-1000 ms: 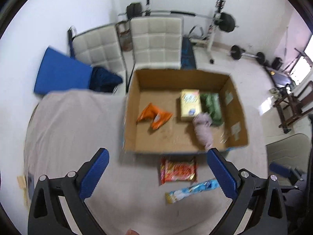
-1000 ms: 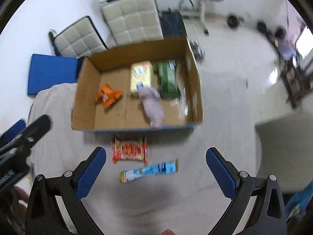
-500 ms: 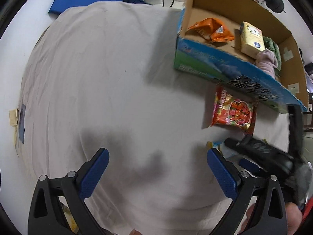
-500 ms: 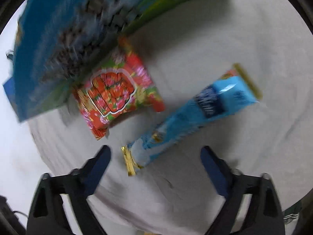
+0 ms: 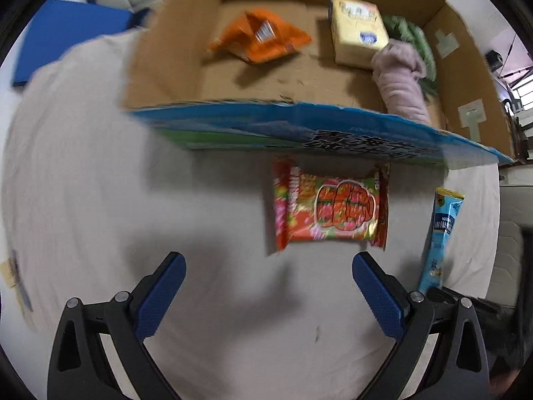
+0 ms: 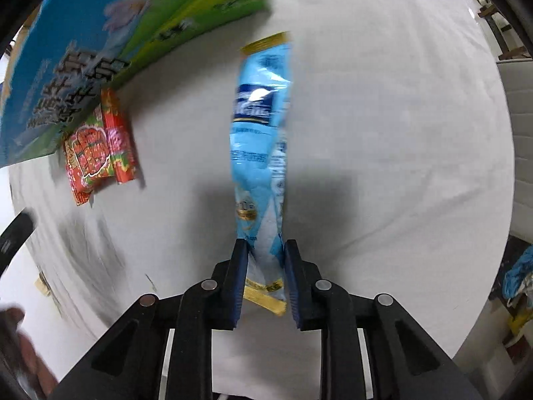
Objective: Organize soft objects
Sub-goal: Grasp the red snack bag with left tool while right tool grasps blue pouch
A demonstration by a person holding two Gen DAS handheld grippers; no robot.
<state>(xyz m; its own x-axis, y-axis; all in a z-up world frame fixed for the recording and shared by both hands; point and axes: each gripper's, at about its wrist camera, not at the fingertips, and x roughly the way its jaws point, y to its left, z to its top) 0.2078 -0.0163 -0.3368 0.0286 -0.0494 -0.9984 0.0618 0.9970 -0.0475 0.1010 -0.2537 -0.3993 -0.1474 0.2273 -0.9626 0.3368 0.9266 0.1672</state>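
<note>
My right gripper (image 6: 265, 250) is clamped on the near end of the long blue packet (image 6: 260, 153), which stretches away from the fingers over the white cloth (image 6: 383, 133). My left gripper (image 5: 268, 266) is spread wide, nothing between its pads. Just ahead of it lies the red snack bag (image 5: 329, 208), close against the box (image 5: 299, 130). Farther in, I see an orange packet (image 5: 260, 38), a yellow pack (image 5: 358, 31), a pinkish cloth roll (image 5: 401, 80), and something green, blurred, perhaps fabric (image 5: 411, 33).
</note>
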